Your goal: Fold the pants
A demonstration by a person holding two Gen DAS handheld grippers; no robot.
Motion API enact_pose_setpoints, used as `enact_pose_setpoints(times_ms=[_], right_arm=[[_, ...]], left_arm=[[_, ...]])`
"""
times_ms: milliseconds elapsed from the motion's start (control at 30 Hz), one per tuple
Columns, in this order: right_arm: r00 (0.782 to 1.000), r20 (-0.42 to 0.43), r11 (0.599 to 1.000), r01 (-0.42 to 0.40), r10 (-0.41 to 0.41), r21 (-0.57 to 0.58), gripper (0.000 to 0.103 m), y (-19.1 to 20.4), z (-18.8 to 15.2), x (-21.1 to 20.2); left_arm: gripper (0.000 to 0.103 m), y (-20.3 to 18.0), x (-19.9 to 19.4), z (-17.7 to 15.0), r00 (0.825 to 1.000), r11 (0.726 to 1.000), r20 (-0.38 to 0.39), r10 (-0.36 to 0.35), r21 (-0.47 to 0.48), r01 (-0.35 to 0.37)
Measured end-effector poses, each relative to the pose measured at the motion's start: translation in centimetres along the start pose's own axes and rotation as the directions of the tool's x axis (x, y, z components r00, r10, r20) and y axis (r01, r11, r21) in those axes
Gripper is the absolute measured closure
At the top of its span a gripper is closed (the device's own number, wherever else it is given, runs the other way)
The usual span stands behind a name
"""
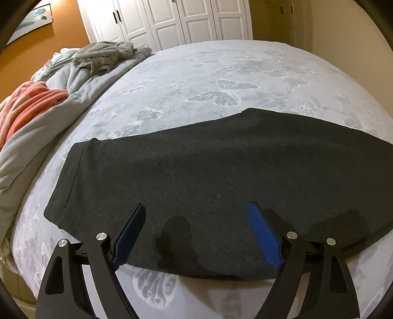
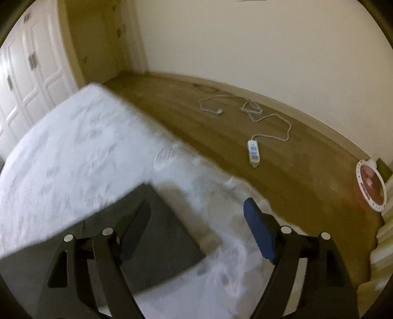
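left gripper (image 1: 197, 211): jaws spread wide, nothing between them. Hangs over the near edge of the pants; whether the tips touch the cloth can't be told. Blue pads (image 1: 264, 235) face inward.
right gripper (image 2: 196, 208): jaws spread wide, nothing pinched. Left finger over the pants corner, right finger over bare sheet. View is motion-blurred, so height above the cloth is unclear.
pants (image 1: 208, 169): dark grey, lying flat across the bed, already doubled into one long slab. One end shows at left of the left view with a seam line; the other end runs out of frame at right. In the right view only a squared corner (image 2: 162, 233) shows, partly hidden behind the gripper frame.
bed (image 1: 196, 81): pale sheet with a grey butterfly print, pants near its front edge. Front edge cut off at the bottom of both views.
bedding (image 1: 36, 152): grey quilt bunched along the bed's left side, an orange cloth (image 1: 24, 108) and a crumpled grey garment (image 1: 108, 55) on it. Partly cut by the lens rim.
wardrobe (image 1: 172, 19): white panelled doors beyond the bed.
floor (image 2: 221, 127): wood, right of the bed.
power strip (image 2: 253, 152): white, on the floor, cord (image 2: 270, 117) looped behind it.
round item (image 2: 371, 186): white rim, pinkish centre, at the right edge; too blurred to identify.
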State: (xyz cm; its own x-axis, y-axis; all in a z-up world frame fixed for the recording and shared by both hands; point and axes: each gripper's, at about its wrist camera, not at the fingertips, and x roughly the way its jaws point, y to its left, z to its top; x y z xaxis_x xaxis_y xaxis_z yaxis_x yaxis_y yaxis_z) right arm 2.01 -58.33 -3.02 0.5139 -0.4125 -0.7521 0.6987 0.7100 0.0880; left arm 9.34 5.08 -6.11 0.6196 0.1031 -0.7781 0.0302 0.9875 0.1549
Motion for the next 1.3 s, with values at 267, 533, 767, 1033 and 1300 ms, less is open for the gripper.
enact_pose_setpoints(times_ms=[267,533,767,1033,1300], right_arm=[[0.979,-0.199,0.995,-0.029,0.048,0.1,0.017,0.5,-3.5,1.5],[0.991,-0.134,0.996,0.006,0.007,0.094,0.016,1.5,-3.5,2.6],[0.975,-0.06,0.972,-0.208,0.216,0.112,0.088,3.2,-1.6,1.1],[0.783,-0.007,0.764,-0.609,0.622,-0.214,0.088,20.7,-1.8,-12.3],[0.787,-0.372,0.513,-0.608,0.492,-0.606,0.076,40.6,-19.3,-12.6]], left_arm=[[0.02,0.5,-1.7,0.0,0.999,1.0,0.032,-0.022,-0.014,0.022],[0.019,2.3,-0.7,0.0,0.997,0.993,-0.029,-0.066,-0.105,0.063],[0.019,5.3,-0.4,-0.1,0.99,0.968,-0.058,-0.132,-0.224,0.116],[0.019,8.1,-1.0,0.1,0.987,0.935,-0.033,-0.158,-0.327,0.139],[0.019,9.2,-1.5,-0.5,0.987,0.944,-0.034,-0.156,-0.299,0.139]])
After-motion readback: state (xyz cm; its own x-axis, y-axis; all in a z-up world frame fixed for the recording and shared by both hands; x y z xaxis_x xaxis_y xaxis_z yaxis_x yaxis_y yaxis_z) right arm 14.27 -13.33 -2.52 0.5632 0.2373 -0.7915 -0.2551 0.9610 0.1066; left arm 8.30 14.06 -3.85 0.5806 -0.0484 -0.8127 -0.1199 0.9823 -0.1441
